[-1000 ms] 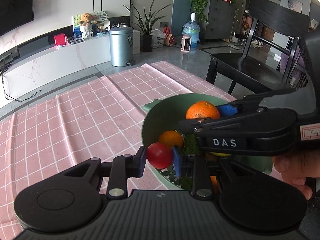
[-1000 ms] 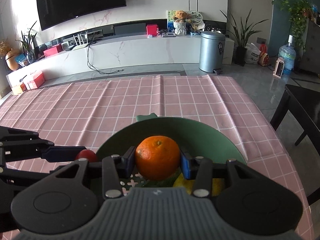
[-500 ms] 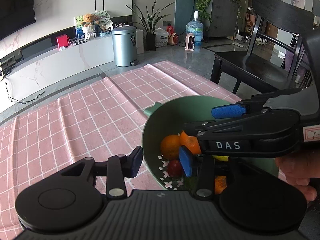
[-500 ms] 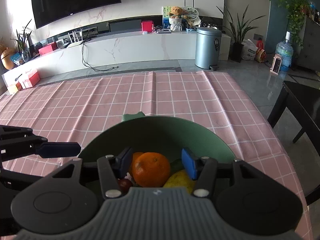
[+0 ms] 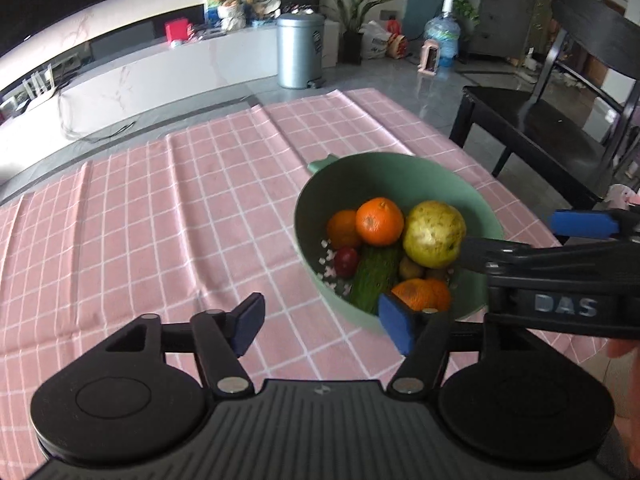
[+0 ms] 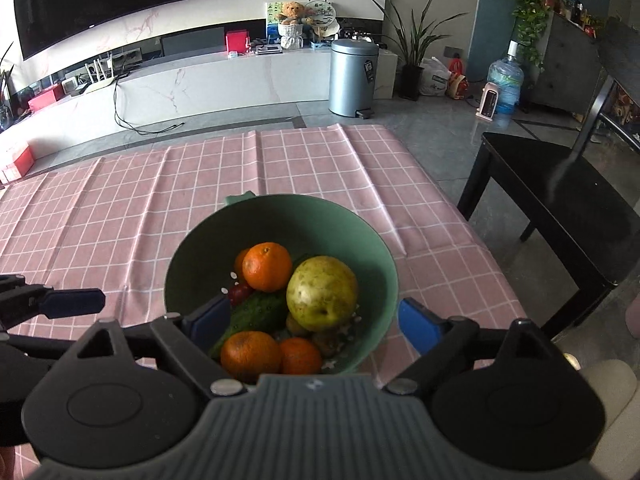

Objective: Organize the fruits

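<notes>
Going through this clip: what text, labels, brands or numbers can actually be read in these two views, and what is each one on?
"DAS": pale letters on the side of the right gripper, seen in the left wrist view.
Dark sticker on the grey pedal bin: too small to read.
Printed board behind the teddy bear: pictures only, no legible words.
Small emblem on each camera mount: a mark, not readable text.
Nothing readable on the green bowl or the fruit.

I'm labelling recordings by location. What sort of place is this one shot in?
Most likely a home living and dining room: a wall-mounted TV above a long media console, a dining chair, and a table with a pink checked tablecloth bearing a green fruit bowl.
</notes>
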The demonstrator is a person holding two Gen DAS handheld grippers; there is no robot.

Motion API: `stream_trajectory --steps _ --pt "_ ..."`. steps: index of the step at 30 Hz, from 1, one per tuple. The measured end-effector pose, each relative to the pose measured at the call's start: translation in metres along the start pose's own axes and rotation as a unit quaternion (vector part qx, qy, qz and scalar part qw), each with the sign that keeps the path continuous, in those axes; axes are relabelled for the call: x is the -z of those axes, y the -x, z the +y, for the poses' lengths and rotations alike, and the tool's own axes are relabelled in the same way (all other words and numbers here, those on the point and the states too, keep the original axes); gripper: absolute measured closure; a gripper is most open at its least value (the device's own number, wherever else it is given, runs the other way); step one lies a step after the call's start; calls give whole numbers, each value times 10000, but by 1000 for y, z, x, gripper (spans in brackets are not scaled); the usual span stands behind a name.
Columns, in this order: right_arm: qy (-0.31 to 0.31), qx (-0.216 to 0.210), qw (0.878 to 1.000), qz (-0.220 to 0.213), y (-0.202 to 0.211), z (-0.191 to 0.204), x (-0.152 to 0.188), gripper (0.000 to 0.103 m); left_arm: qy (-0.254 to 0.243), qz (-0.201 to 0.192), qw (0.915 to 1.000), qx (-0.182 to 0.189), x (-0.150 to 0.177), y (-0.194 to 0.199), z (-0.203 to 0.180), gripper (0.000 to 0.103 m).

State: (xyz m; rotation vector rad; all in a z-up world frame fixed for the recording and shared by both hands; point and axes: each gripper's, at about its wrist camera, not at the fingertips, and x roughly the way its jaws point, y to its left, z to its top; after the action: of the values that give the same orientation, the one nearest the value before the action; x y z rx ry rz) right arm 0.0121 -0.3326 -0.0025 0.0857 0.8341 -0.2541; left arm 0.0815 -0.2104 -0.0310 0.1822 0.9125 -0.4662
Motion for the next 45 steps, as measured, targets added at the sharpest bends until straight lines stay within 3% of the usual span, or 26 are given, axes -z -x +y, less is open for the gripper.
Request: stream_trajectory --steps 6,45 --pt "-183 206 9996 50 22 -16 9 14 513 105 9986 -8 0 7 3 24" --pt "-163 201 9996 56 30 -17 14 14 320 -14 9995 2 5 18 -10 23"
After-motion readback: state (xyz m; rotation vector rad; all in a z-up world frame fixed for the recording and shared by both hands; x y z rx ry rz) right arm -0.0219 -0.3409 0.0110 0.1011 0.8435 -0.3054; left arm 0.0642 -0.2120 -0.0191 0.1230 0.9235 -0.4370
